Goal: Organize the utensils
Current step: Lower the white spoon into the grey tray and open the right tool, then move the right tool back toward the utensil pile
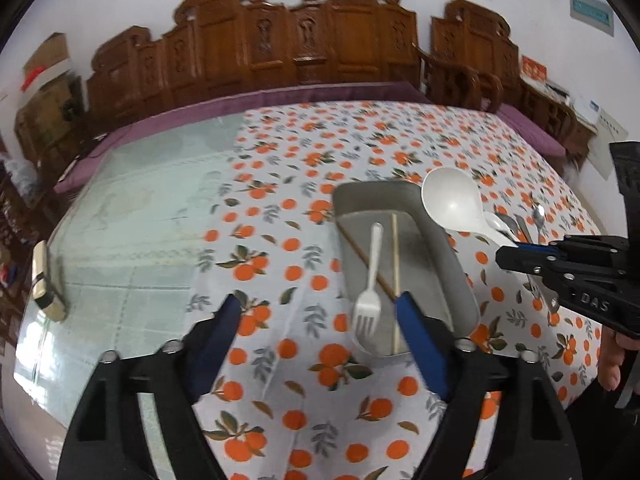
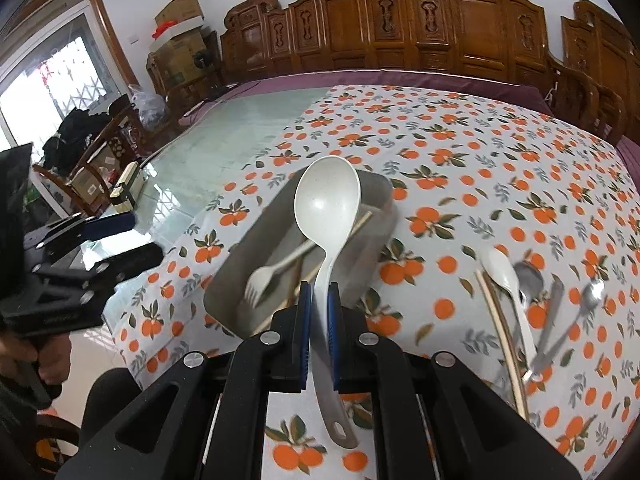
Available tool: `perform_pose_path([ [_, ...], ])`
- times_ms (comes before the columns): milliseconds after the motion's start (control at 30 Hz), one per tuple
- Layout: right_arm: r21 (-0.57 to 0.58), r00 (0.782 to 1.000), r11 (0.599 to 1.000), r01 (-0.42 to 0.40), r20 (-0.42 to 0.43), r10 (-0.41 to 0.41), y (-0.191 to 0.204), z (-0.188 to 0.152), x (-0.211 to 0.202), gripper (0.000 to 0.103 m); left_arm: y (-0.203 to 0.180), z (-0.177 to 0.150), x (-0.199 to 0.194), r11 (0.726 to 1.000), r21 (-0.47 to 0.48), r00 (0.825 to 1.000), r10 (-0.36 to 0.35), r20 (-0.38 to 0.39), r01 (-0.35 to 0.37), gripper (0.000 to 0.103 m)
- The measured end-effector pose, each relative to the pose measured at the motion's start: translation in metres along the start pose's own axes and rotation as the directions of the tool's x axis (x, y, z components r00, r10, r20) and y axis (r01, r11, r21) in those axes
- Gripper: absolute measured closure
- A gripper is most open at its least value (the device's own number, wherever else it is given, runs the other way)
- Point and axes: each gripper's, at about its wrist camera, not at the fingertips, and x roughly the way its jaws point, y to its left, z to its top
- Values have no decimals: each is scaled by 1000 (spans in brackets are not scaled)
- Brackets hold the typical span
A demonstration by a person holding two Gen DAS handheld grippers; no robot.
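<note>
A grey tray (image 2: pixel 376 188) sits on an orange-print tablecloth (image 2: pixel 480 152). Inside it lie a white plastic fork (image 1: pixel 370 280) and wooden chopsticks (image 1: pixel 395 264), partly hidden by the ladle in the right wrist view. The right gripper (image 2: pixel 319 300) is clamped on a white ladle (image 2: pixel 327 204) above the tray. The left gripper (image 1: pixel 320 312), fingers wide apart, holds nothing just before the tray. Beside the tray, blurred spoons (image 2: pixel 528 280) lie loose.

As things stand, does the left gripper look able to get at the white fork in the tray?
Probably yes: the left gripper is open and empty, the white fork lies uncovered in the grey tray, and the ladle sits off to the side.
</note>
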Motion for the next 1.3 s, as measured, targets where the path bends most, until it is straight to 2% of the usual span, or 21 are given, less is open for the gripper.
perform_pose_path([
  [33,-2,1000,1000,-1,-3,1,2,2,3,94,5,-2,-2,1000,-14,1000,9,13,-9,14],
  [100,-7,1000,1000,-2,-7,2,7,7,12,94,12,-3,-4,999,-29,999,23,24,-22,12],
  [433,28,999,1000,4,-43,-3,21,28,63,94,31,-5,-4,997,-64,999,33,30,-31,12],
  [633,51,996,999,17,-90,-13,22,27,91,93,29,-7,-4,998,-53,999,29,27,-28,12],
  [767,35,995,999,13,-101,-9,25,25,96,90,25,-7,-5,999,-44,999,26,29,-24,12],
  [900,21,996,1000,-2,-87,4,24,24,87,90,20,-8,-7,999,-33,999,23,33,-22,12],
  [1067,19,1000,1000,-9,-28,9,12,23,52,90,10,-8,-13,1000,-16,999,12,45,-12,12],
  [1300,-73,997,995,61,47,-57,-4,3,-12,90,-14,-7,-25,1000,18,997,-7,76,6,12],
])
